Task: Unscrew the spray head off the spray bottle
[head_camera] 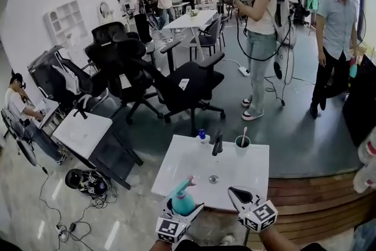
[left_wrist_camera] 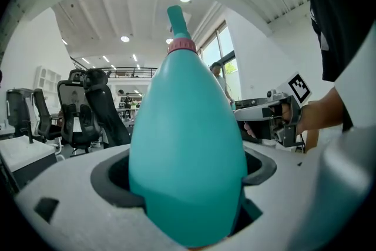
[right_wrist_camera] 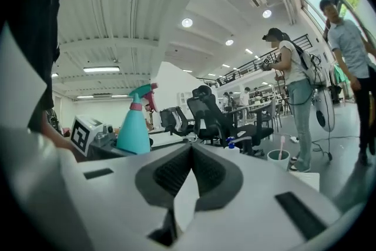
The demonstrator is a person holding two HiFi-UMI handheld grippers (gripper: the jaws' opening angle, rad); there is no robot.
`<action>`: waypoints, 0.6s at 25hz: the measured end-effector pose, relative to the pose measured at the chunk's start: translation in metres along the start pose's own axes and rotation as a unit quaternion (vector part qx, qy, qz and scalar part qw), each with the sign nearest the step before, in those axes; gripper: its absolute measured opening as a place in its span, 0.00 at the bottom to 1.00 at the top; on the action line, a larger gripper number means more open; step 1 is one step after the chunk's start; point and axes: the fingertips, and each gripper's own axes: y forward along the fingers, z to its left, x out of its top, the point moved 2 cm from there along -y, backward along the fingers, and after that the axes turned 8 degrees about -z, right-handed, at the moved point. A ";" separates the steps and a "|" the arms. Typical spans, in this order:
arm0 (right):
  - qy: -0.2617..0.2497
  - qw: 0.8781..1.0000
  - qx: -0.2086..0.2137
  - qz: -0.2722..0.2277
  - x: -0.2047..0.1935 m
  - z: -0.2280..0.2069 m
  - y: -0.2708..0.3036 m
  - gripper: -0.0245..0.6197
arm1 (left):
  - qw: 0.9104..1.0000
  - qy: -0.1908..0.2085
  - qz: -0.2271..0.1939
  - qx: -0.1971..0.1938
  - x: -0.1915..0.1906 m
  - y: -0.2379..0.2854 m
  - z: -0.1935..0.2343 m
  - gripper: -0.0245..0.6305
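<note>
A teal spray bottle (head_camera: 183,201) with a pink collar and a teal and pink spray head (head_camera: 187,181) stands upright over the near edge of the white table (head_camera: 188,164). My left gripper (head_camera: 180,210) is shut on its body. In the left gripper view the bottle (left_wrist_camera: 187,150) fills the middle, with the collar (left_wrist_camera: 182,46) and head above it. My right gripper (head_camera: 237,196) hovers to the right of the bottle, apart from it, jaws shut and empty. In the right gripper view the shut gripper (right_wrist_camera: 188,156) points past the bottle (right_wrist_camera: 134,128), which stands to its left.
At the table's far edge stand a small blue-capped bottle (head_camera: 202,137), a dark object (head_camera: 217,143) and a cup holding a toothbrush (head_camera: 242,141). A small round item (head_camera: 214,179) lies mid-table. Black office chairs (head_camera: 188,88) and standing people (head_camera: 261,32) fill the room beyond.
</note>
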 end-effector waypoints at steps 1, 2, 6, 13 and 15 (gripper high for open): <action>0.006 1.000 0.000 -0.001 0.000 -0.002 0.006 0.05 | 1.000 -0.001 0.000 -0.003 -0.001 0.005 0.004 0.75; 0.009 1.000 0.001 -0.005 0.001 -0.002 0.012 0.05 | 1.000 -0.001 0.000 -0.007 -0.003 0.009 0.009 0.75; 0.007 1.000 -0.007 -0.020 0.013 0.001 0.035 0.05 | 0.999 0.003 0.001 -0.034 -0.010 0.028 0.029 0.75; 0.009 0.997 -0.009 -0.080 0.047 0.019 0.078 0.05 | 0.998 0.016 -0.005 -0.058 0.009 0.058 0.074 0.75; 0.016 0.995 -0.005 -0.098 0.061 0.029 0.085 0.05 | 0.997 0.025 -0.005 -0.067 0.004 0.064 0.078 0.75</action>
